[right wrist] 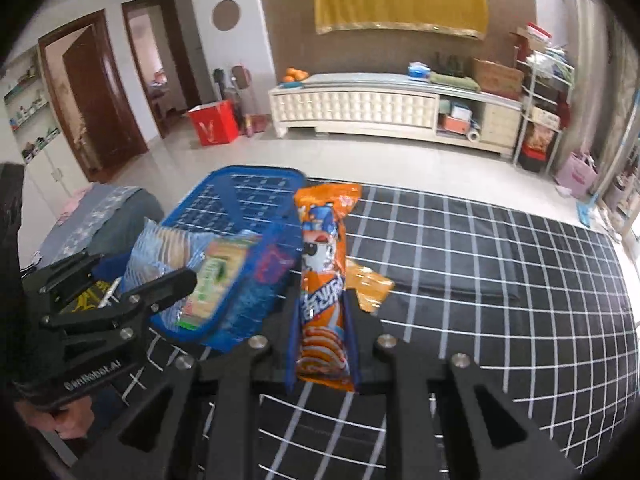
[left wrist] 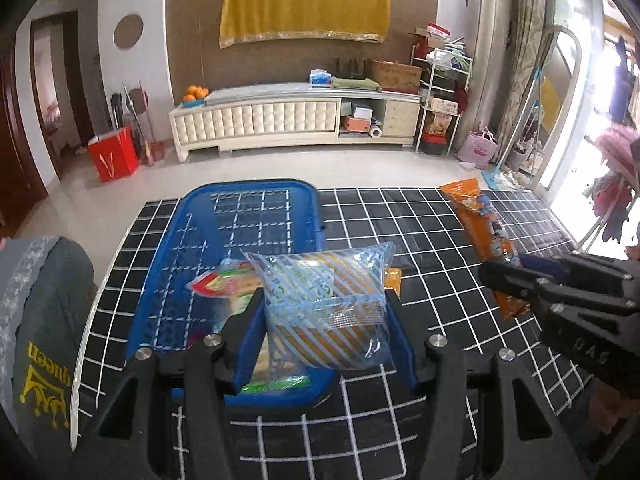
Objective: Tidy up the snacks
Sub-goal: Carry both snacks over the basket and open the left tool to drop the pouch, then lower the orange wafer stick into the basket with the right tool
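Note:
A blue plastic basket [left wrist: 240, 216] stands on the black grid-patterned table and also shows in the right wrist view [right wrist: 240, 196]. My left gripper [left wrist: 324, 300] is shut on a clear blue-striped packet of crackers [left wrist: 324, 304] and holds it over the basket's near end. A green-and-red snack pack [left wrist: 224, 282] lies in the basket below it. My right gripper [right wrist: 322, 300] is shut on a long orange snack packet [right wrist: 322, 280] and holds it upright just right of the basket; this packet also shows in the left wrist view [left wrist: 480, 228]. A small orange packet [right wrist: 366, 284] lies on the table behind it.
A grey cushioned chair back [left wrist: 44, 312] stands at the table's left edge. The black grid tablecloth [right wrist: 500, 280] stretches to the right. Beyond the table are tiled floor, a red bag [left wrist: 114, 156] and a white TV cabinet [left wrist: 296, 116].

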